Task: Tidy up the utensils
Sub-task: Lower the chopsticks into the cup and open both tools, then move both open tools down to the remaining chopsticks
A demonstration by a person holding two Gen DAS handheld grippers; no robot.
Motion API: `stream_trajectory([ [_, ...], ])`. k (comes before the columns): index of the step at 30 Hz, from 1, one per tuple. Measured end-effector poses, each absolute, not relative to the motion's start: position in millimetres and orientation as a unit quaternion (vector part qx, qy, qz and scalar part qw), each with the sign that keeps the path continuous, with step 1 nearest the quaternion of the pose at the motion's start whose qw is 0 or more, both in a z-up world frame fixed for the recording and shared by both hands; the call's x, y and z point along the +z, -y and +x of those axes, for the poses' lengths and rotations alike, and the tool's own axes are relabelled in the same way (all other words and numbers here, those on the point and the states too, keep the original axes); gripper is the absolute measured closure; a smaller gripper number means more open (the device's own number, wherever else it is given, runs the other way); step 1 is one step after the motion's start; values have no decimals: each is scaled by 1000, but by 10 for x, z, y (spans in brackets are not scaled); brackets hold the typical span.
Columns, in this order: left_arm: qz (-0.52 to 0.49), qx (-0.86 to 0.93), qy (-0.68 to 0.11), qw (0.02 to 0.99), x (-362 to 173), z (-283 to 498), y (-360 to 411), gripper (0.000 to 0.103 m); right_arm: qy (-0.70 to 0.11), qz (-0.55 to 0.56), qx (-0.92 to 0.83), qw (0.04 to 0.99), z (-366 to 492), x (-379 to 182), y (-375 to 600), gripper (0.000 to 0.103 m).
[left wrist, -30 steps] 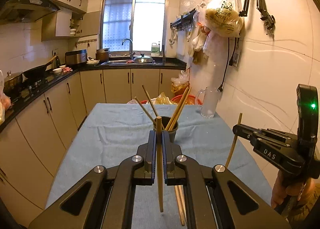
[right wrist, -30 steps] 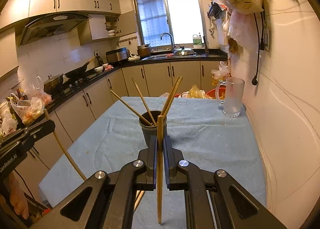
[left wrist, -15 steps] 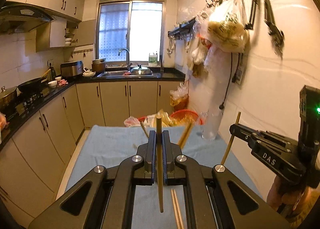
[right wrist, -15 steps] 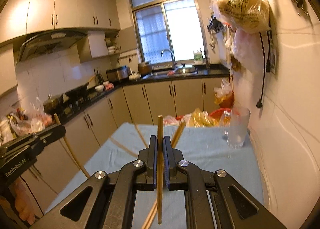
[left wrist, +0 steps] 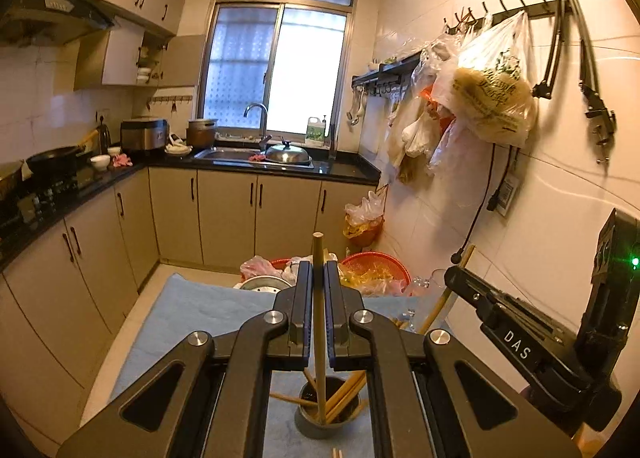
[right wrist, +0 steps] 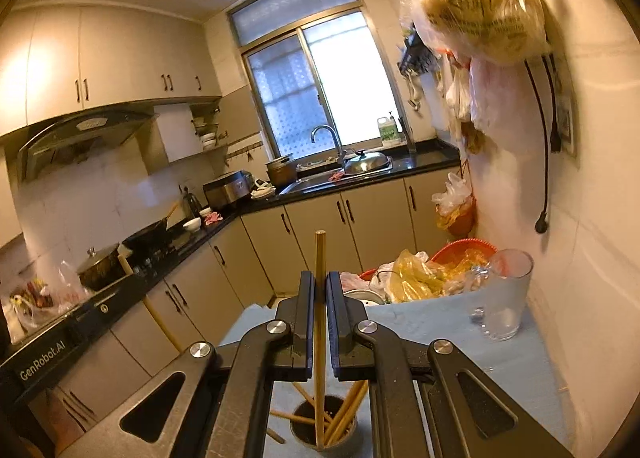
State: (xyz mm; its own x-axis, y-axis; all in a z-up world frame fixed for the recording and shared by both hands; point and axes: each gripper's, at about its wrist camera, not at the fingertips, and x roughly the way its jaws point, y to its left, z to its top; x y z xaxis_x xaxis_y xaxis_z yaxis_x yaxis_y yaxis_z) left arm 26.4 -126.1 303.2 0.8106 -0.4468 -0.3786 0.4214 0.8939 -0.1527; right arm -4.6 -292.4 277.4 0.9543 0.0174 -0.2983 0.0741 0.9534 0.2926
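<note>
My left gripper (left wrist: 319,278) is shut on an upright wooden chopstick (left wrist: 319,306). Its lower end reaches into a dark metal cup (left wrist: 320,416) holding several chopsticks, directly below the fingers. My right gripper (right wrist: 320,286) is shut on another upright chopstick (right wrist: 319,318), whose tip dips into the same cup (right wrist: 320,432). The right gripper also shows at the right of the left wrist view (left wrist: 460,278). The left gripper's body shows at the left edge of the right wrist view (right wrist: 72,330).
The cup stands on a table under a blue cloth (left wrist: 200,310). A clear glass mug (right wrist: 506,294) stands near the wall at the right. Loose chopsticks (left wrist: 337,453) lie on the cloth. Baskets and plastic bags (left wrist: 372,270) sit beyond the table's far end.
Both grippers moved forward and over the cup, which now sits beneath the fingers. Both held chopsticks now have their lower ends in the cup.
</note>
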Motion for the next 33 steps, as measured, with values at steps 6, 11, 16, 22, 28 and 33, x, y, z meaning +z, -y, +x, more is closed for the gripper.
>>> stream_trajectory([
  [6, -25, -226, -239, 944, 2664, 572, 1399, 98, -178, 162, -20, 970, 204, 2448, 2991, 96],
  [11, -18, -228, -265, 937, 2425, 676, 1474, 98, -209, 168, -19, 963, 306, 2189, 3054, 96],
  [16, -24, -232, -265, 936, 2404, 595, 1432, 72, -236, 185, -2, 954, 333, 2033, 3051, 76],
  [22, -20, -229, -234, 945, 2553, 229, 1247, 54, -227, 183, -5, 957, 129, 2091, 3023, 56],
  [28, -34, -233, -219, 947, 2586, -244, 1000, 39, -231, 171, -15, 958, -247, 2146, 3009, 45],
  [33, -37, -221, -236, 945, 2398, -525, 828, 31, -263, 155, -23, 952, -563, 2010, 2992, 38],
])
